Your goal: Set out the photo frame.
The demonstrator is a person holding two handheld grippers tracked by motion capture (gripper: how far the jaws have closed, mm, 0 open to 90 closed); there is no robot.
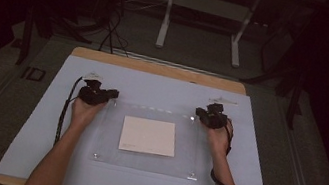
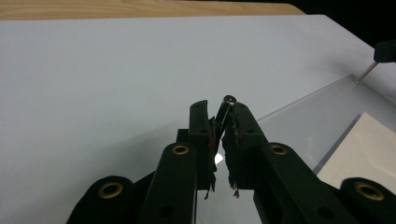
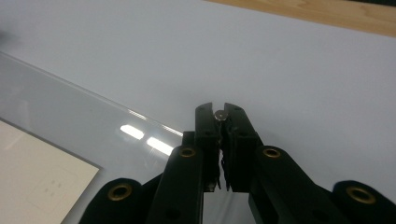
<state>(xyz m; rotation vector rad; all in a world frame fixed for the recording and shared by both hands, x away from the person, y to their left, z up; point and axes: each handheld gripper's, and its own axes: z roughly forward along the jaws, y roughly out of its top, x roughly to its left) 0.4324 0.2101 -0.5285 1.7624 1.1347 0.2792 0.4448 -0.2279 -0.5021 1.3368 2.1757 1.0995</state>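
Clear acrylic sheet (image 1: pixel 140 162) lay flat on pale blue mat (image 1: pixel 153 85), over wooden table (image 1: pixel 156 67). Held beneath or on that sheet, near its middle: one cream card (image 1: pixel 148 136), faint small marks printed at a corner; could not tell whether under or atop the clear layer.

Left gripper (image 1: pixel 112 95) sat at far left corner of the sheet, jaws pinched on a thin metal pin (image 2: pixel 227 106), seen in the left gripper view as a round silver head standing just above the jaw tips. Right gripper (image 1: pixel 198 112) sat at far right corner, jaws likewise closed on a second metal pin (image 3: pixel 221 114), its flat head level with the tips. Both pins stood at the sheet's far edge, well apart from each other, card between them. Small bright fittings showed at the two near corners of the sheet.
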